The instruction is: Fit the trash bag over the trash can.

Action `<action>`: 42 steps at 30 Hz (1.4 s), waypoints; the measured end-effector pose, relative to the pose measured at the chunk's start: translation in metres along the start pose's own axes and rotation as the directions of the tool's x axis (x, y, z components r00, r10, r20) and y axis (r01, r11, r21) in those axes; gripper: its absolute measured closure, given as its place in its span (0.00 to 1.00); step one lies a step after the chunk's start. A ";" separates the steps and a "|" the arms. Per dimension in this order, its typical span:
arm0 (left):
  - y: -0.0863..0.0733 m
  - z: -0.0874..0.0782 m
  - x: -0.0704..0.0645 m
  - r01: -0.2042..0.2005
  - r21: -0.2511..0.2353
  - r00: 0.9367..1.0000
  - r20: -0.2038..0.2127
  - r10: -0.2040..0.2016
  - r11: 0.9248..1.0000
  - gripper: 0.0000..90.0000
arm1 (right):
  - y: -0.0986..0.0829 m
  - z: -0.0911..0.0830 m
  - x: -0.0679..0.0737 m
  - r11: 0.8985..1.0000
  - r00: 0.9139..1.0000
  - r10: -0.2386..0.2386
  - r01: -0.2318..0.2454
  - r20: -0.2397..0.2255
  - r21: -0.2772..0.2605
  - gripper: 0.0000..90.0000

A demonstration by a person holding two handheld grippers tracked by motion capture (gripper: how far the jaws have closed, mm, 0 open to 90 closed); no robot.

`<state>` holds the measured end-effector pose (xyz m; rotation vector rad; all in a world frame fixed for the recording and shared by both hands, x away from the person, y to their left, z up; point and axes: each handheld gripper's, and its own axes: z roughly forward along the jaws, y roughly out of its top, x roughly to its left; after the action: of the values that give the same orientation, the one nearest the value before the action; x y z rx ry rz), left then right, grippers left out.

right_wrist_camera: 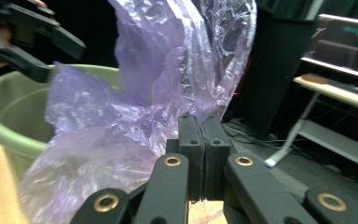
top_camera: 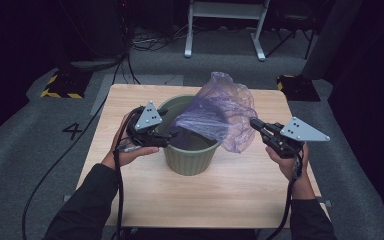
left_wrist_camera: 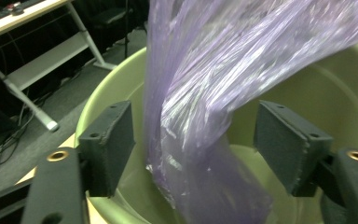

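A pale green bin point(top_camera: 190, 159) stands in the middle of the wooden table point(top_camera: 230, 195). A crumpled translucent purple bag point(top_camera: 219, 112) billows above it, with one part hanging down inside. My left gripper point(top_camera: 171, 136) is at the bin's left rim, open. Its pads point(left_wrist_camera: 107, 142) stand either side of the hanging bag point(left_wrist_camera: 200, 102) without touching it, over the bin point(left_wrist_camera: 109, 91). My right gripper point(top_camera: 254, 123) is to the right of the bin, shut on the bag's edge. Its jaws point(right_wrist_camera: 204, 135) pinch the film point(right_wrist_camera: 158, 79) beside the bin point(right_wrist_camera: 9, 107).
A white-legged frame point(top_camera: 225, 25) stands on the grey floor beyond the table. Yellow-and-black striped bases point(top_camera: 59, 86) sit near both far corners. Cables point(top_camera: 150, 42) lie on the floor. The table's near half is bare wood.
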<state>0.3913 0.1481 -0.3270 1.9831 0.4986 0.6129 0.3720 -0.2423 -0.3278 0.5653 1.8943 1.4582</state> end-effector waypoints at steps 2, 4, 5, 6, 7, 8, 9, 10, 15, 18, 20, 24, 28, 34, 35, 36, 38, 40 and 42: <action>0.003 -0.001 -0.004 -0.013 -0.011 1.000 0.016 0.013 1.000 0.29 | 0.005 0.000 0.003 1.000 1.000 -0.013 0.013 -0.002 -0.006 0.99; 0.008 -0.001 -0.010 -0.023 -0.013 0.999 0.030 0.024 1.000 0.28 | 0.010 0.002 0.007 1.000 1.000 -0.022 0.022 -0.017 -0.011 0.99; 0.011 0.000 -0.013 -0.030 -0.016 0.999 0.043 0.031 0.999 0.28 | 0.013 0.003 0.009 1.000 0.999 -0.025 0.025 -0.024 -0.013 0.98; 0.014 0.000 -0.017 -0.039 -0.022 0.998 0.054 0.040 0.999 0.28 | 0.016 0.005 0.012 0.999 0.999 -0.032 0.032 -0.032 -0.015 0.98; 0.017 0.001 -0.021 -0.047 -0.019 0.998 0.048 0.048 0.999 0.28 | 0.019 0.006 0.015 0.999 0.998 -0.039 0.038 -0.044 -0.017 0.98; 0.020 0.003 -0.025 -0.051 -0.011 0.998 0.036 0.052 0.999 0.28 | 0.022 0.008 0.018 0.999 0.998 -0.046 0.045 -0.053 -0.021 0.98; 0.022 0.004 -0.028 -0.049 -0.013 0.998 0.043 0.049 0.999 0.28 | 0.025 0.010 0.022 0.999 0.997 -0.050 0.048 -0.063 -0.022 0.98; 0.025 0.005 -0.032 -0.052 -0.020 0.997 0.059 0.053 0.998 0.28 | 0.028 0.012 0.026 0.998 0.995 -0.055 0.053 -0.078 -0.023 0.98; 0.033 0.004 -0.052 -0.104 -0.038 0.989 0.100 0.107 0.994 0.26 | 0.038 0.021 0.048 0.996 0.988 -0.093 0.093 -0.123 -0.011 0.98; 0.036 0.004 -0.060 -0.117 -0.034 0.987 0.109 0.120 0.993 0.26 | 0.040 0.025 0.056 0.995 0.985 -0.099 0.099 -0.141 -0.006 0.99; 0.036 0.003 -0.062 -0.124 -0.027 0.986 0.112 0.127 0.992 0.32 | 0.041 0.028 0.061 0.994 0.982 -0.106 0.105 -0.158 -0.009 0.98; 0.034 0.004 -0.064 -0.156 -0.001 0.981 0.112 0.155 0.988 0.61 | 0.043 0.029 0.071 0.994 0.975 -0.111 0.107 -0.191 -0.029 0.96; 0.030 0.000 -0.063 -0.185 -0.001 0.977 0.109 0.184 0.983 0.87 | 0.044 0.028 0.079 0.992 0.970 -0.123 0.119 -0.210 -0.034 0.89; 0.024 -0.007 -0.061 -0.192 -0.019 0.975 0.112 0.193 0.981 1.00 | 0.040 0.025 0.087 0.988 0.971 -0.150 0.153 -0.188 0.004 0.50; 0.023 -0.008 -0.062 -0.192 -0.021 0.976 0.099 0.193 0.981 1.00 | 0.038 0.024 0.088 0.988 0.970 -0.147 0.151 -0.195 0.008 0.48; 0.022 -0.009 -0.062 -0.199 -0.022 0.975 0.096 0.200 0.980 1.00 | 0.037 0.023 0.089 0.988 0.969 -0.151 0.155 -0.194 0.009 0.44; 0.021 -0.011 -0.062 -0.192 -0.036 0.976 0.096 0.194 0.981 1.00 | 0.033 0.020 0.088 0.989 0.974 -0.142 0.147 -0.179 0.014 0.39; 0.018 -0.014 -0.062 -0.177 -0.049 0.979 0.096 0.181 0.983 1.00 | 0.030 0.017 0.084 0.992 0.977 -0.122 0.126 -0.175 0.012 0.36; 0.015 -0.017 -0.062 -0.171 -0.059 0.980 0.088 0.176 0.983 1.00 | 0.026 0.015 0.082 0.994 0.981 -0.103 0.107 -0.167 0.015 0.35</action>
<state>0.3333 0.1171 -0.3201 2.0093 0.2521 0.6314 0.3255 -0.1689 -0.3252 0.3574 2.0400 1.4541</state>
